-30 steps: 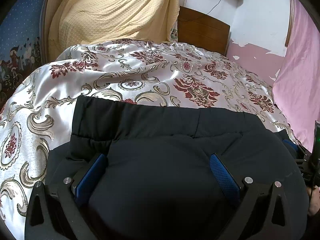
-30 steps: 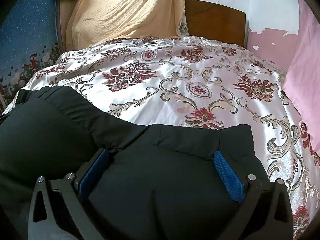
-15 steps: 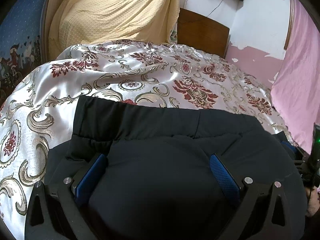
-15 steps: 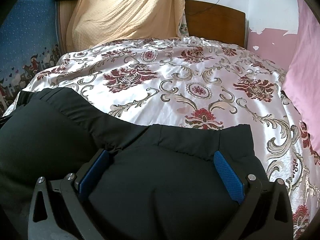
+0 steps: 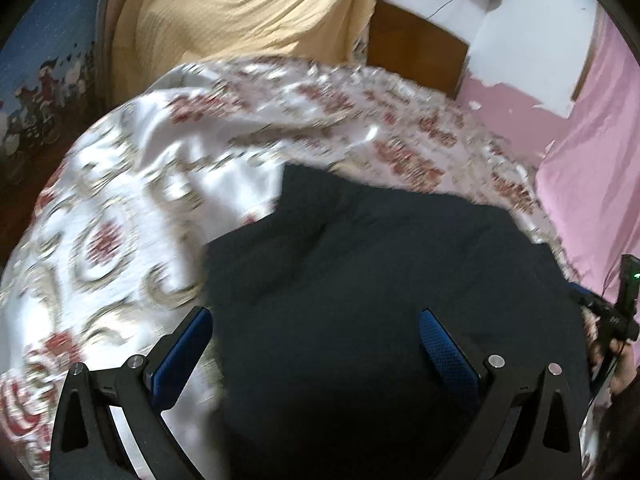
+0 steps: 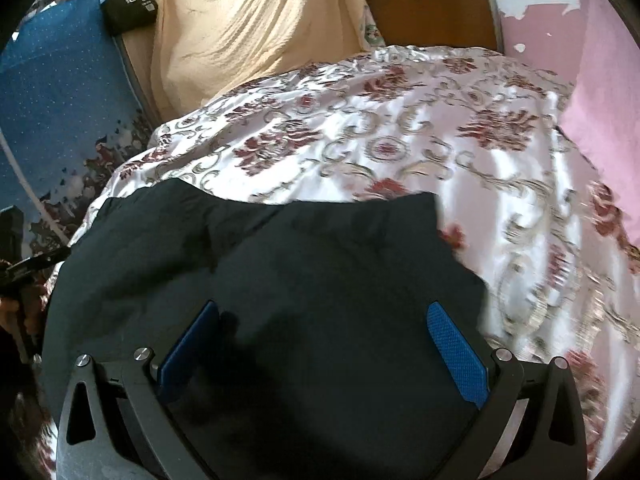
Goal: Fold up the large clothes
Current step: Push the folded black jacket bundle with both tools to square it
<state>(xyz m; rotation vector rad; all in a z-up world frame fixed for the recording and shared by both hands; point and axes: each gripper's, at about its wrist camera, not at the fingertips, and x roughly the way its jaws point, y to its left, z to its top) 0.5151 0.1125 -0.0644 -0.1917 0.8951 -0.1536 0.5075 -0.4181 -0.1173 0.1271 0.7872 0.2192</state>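
A black padded garment (image 5: 380,280) lies bunched on the floral satin bedspread (image 5: 160,184). My left gripper (image 5: 316,340) hovers over its left part, open; the left finger (image 5: 184,354) is over bedspread and the right finger (image 5: 444,352) over black cloth. In the right wrist view the same garment (image 6: 280,280) fills the lower middle. My right gripper (image 6: 324,340) is open above it, both blue pads over the cloth and nothing pinched. Each gripper shows at the edge of the other's view: the right one (image 5: 622,308) and the left one (image 6: 24,264). The left wrist view is motion-blurred.
A cream blanket (image 6: 248,28) is heaped at the head of the bed before a wooden headboard (image 6: 432,8). Pink cloth (image 6: 600,92) lies along the right side. A blue patterned wall (image 6: 52,92) and a black bag (image 6: 128,8) are on the left.
Both views have swung and pulled back. The left gripper has shifted left, so its left finger now sits over bedspread. The garment's far edge looks more gathered. Both stay open.
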